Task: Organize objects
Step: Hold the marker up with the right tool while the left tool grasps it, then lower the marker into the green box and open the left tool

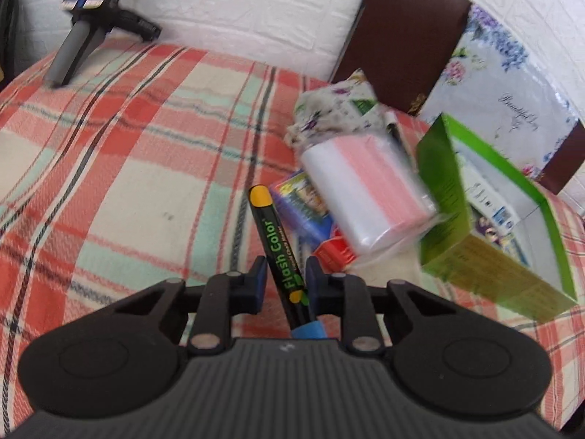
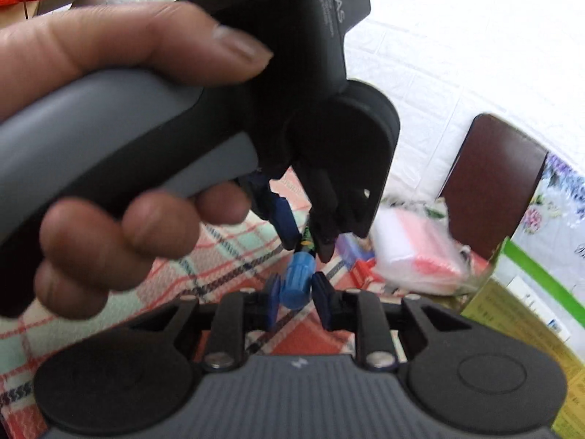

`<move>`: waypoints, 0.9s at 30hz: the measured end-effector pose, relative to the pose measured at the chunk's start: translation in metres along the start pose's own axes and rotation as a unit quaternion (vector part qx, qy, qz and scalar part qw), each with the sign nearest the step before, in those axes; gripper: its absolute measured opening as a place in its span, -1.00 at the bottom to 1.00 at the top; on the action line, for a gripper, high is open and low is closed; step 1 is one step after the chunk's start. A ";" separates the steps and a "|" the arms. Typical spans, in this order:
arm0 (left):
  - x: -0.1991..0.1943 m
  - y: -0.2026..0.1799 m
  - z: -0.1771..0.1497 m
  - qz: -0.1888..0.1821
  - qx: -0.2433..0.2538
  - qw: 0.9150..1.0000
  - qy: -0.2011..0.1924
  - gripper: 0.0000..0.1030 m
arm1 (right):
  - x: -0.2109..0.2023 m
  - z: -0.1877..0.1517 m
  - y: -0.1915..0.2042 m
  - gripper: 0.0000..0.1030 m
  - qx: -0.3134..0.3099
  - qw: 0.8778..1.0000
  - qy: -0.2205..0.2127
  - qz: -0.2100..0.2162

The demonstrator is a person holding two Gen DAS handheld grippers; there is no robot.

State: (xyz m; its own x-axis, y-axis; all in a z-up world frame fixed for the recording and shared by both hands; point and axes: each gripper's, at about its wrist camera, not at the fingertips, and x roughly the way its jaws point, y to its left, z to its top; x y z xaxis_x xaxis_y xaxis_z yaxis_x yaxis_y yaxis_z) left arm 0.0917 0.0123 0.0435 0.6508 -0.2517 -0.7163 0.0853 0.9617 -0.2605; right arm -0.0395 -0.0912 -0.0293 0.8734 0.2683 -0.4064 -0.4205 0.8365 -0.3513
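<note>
A black "Flash Color" marker (image 1: 278,241) with a yellow end and a blue cap (image 1: 309,331) stands slanted between the fingers of my left gripper (image 1: 285,267), which is shut on its body. In the right wrist view my right gripper (image 2: 297,277) is shut on the same marker's blue cap (image 2: 294,287). Just above it is the left gripper (image 2: 307,250), gripped by a person's hand (image 2: 109,237), with its pads around the black barrel. Both grippers hold the marker over a plaid cloth (image 1: 128,146).
To the right lie a clear bag of pink and white material (image 1: 369,190), a floral cloth (image 1: 336,109), small colourful packs (image 1: 303,201), an open green box (image 1: 475,256) and a brown floral box (image 1: 493,73). A black handheld device (image 1: 84,25) leans at the back left by the white wall.
</note>
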 end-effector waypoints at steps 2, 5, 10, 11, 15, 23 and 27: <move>-0.007 -0.016 0.010 -0.013 0.017 1.000 -0.014 -0.56 | -0.003 0.001 -0.008 -0.57 -0.003 1.000 -0.012 -0.022; -0.013 -0.048 0.029 -0.042 0.052 0.997 -0.036 -0.57 | -0.009 0.007 -0.032 -0.56 0.008 0.998 -0.031 -0.063; -0.004 -0.108 0.054 -0.098 0.098 0.989 -0.053 -0.57 | -0.011 0.004 -0.079 -0.56 0.024 0.989 -0.047 -0.140; 0.000 -0.120 0.056 -0.103 0.110 0.987 -0.054 -0.57 | -0.009 0.002 -0.088 -0.56 0.028 0.987 -0.044 -0.153; 0.029 -0.161 0.060 -0.116 0.144 0.982 -0.039 -0.57 | 0.005 -0.010 -0.124 -0.56 0.056 0.981 -0.021 -0.184; 0.055 -0.158 0.052 -0.088 0.158 0.983 -0.023 -0.47 | 0.020 -0.026 -0.154 -0.17 0.108 0.975 0.008 -0.192; 0.029 -0.126 0.047 -0.086 0.138 0.985 -0.060 -0.14 | 0.014 -0.028 -0.148 -0.15 0.121 0.975 -0.007 -0.187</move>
State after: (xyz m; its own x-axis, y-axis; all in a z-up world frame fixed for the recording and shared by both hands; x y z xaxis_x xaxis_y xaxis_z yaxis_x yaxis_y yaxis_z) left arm 0.1358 -0.1108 0.0860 0.6924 -0.4147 -0.5904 0.3932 0.9030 -0.1731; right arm 0.0283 -0.2248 -0.0067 0.9586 -0.0715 -0.2757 -0.0037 0.9648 -0.2629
